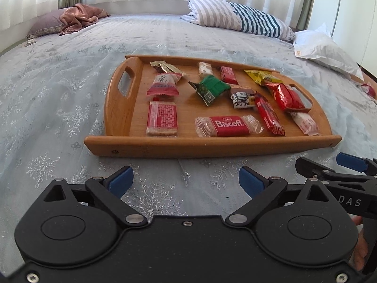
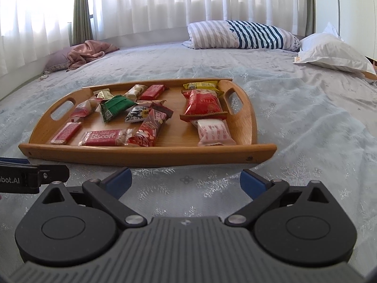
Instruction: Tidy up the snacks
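Note:
A wooden tray (image 1: 212, 145) with two cut-out handles lies on the bed and holds several wrapped snacks: a red Biscoff biscuit (image 1: 229, 125), a green packet (image 1: 213, 88), a red cracker pack (image 1: 162, 117), a red bag (image 1: 286, 96) and a yellow packet (image 1: 261, 76). The tray (image 2: 146, 154), the Biscoff (image 2: 103, 138) and the green packet (image 2: 116, 107) also show in the right wrist view. My left gripper (image 1: 186, 182) is open and empty, just short of the tray's near rim. My right gripper (image 2: 186, 181) is open and empty, also just short of the rim.
The bed has a pale blue snowflake cover (image 1: 59, 118). A striped pillow (image 1: 242, 18) and a white pillow (image 1: 325, 49) lie at the far right, a pink cloth (image 1: 80, 16) at the far left. A small red item (image 1: 370, 89) lies on the bed right of the tray. Curtains hang behind.

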{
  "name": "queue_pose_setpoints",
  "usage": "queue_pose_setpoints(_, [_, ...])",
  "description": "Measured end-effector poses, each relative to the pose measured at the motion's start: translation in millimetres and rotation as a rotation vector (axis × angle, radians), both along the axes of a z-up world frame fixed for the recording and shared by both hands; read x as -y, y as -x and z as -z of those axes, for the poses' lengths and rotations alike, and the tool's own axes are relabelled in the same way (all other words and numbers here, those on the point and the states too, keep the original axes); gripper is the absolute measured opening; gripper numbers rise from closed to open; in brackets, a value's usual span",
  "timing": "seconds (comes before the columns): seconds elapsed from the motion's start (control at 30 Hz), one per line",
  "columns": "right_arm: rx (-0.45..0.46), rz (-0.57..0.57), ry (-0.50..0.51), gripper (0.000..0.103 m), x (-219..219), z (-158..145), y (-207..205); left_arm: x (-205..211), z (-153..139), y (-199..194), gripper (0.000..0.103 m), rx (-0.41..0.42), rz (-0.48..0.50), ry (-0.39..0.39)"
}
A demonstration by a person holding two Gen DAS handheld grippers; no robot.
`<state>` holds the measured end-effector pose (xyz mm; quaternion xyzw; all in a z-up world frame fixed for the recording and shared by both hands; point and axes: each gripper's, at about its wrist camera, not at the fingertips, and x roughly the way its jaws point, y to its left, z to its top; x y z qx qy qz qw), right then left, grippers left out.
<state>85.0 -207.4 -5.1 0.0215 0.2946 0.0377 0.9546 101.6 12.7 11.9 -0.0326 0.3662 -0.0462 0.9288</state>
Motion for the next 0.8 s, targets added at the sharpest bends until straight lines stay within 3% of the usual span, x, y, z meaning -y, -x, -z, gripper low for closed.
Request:
queue_pose_setpoints(0.13, [-0.016,-0.008,0.002,0.103,2,2,0,4,5,0,0.101,0.014,-0.005,-0.014])
queue_pose_setpoints(0.8, [-0.044,-0.018,0.035,0.103,-2,12,-4,12,16,-6,0.103,0.009,-0.015,-0.074])
